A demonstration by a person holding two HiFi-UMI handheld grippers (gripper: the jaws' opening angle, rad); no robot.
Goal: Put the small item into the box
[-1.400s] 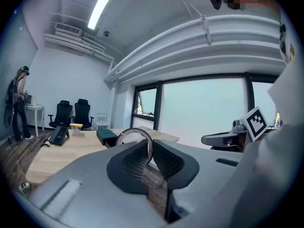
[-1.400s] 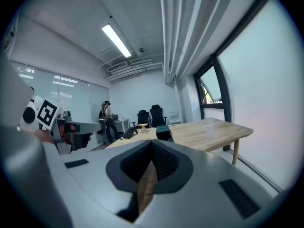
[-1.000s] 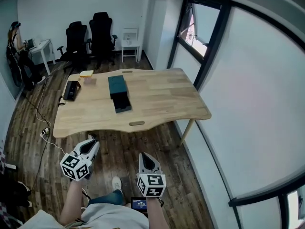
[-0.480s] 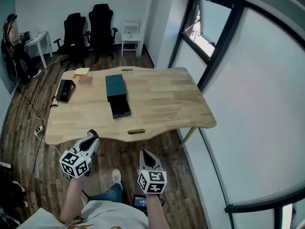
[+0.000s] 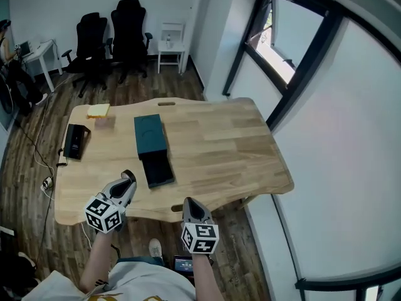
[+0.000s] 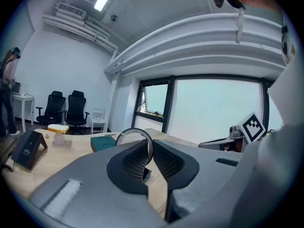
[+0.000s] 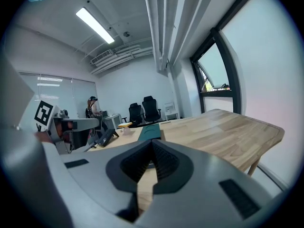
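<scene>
A thin silver ring (image 6: 134, 133) stands up between the ribbed pads of my left gripper (image 6: 151, 148), which is shut on it. In the head view the left gripper (image 5: 128, 180) hovers at the table's near edge, just left of the dark open tray (image 5: 158, 171). The teal box (image 5: 150, 135) lies lengthwise behind that tray, and shows in the gripper views as a teal box (image 6: 105, 141) (image 7: 151, 132). My right gripper (image 5: 189, 204) is shut on nothing, at the near edge, right of the tray; its jaws meet in the right gripper view (image 7: 152, 148).
On the wooden table (image 5: 219, 149) stand a black device (image 5: 74, 141), a yellow block (image 5: 98, 110) and a small pinkish item (image 5: 105, 123) at the far left. Two black office chairs (image 5: 109, 33), a white stool (image 5: 170, 42) and a large window (image 5: 294, 68) surround it.
The view has come closer to the table. Both grippers have gone from over the floor up to the table's near edge, the left still holding the ring.
</scene>
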